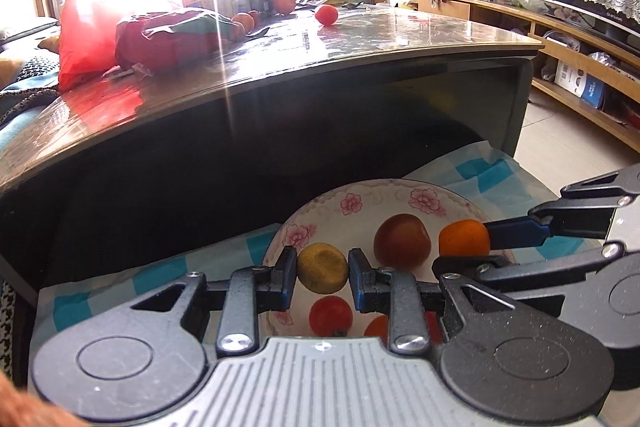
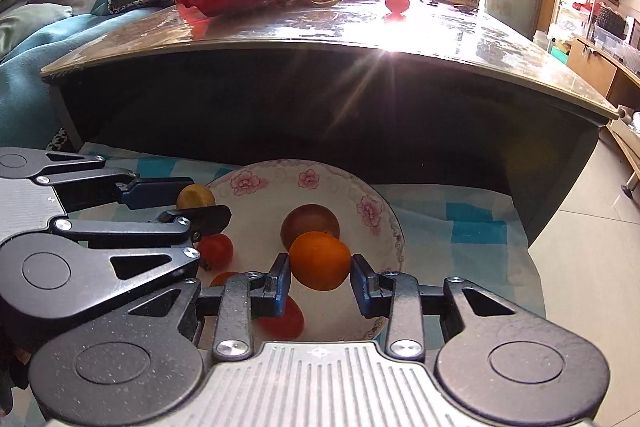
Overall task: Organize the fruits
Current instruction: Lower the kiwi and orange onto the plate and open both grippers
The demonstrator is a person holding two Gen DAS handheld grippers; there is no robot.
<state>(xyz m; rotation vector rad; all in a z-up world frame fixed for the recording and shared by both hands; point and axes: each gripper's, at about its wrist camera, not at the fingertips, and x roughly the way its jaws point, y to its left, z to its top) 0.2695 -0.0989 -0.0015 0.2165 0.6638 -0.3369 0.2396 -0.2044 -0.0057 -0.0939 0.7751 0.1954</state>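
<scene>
Fruit sat in both grippers over the floral plate [image 1: 352, 205]: the left gripper [image 1: 322, 269] clamped a yellowish fruit [image 1: 322, 267], the right gripper [image 2: 320, 273] pinched an orange [image 2: 320, 259]. Gripper bodies hid part of the plate's tomatoes [image 1: 331, 315]; glare washed out the table [image 2: 400, 27] beyond.

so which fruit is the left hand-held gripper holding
The yellow fruit, dull and rough-skinned, shut between its pads above the plate; the others are orange, red or brown.
</scene>
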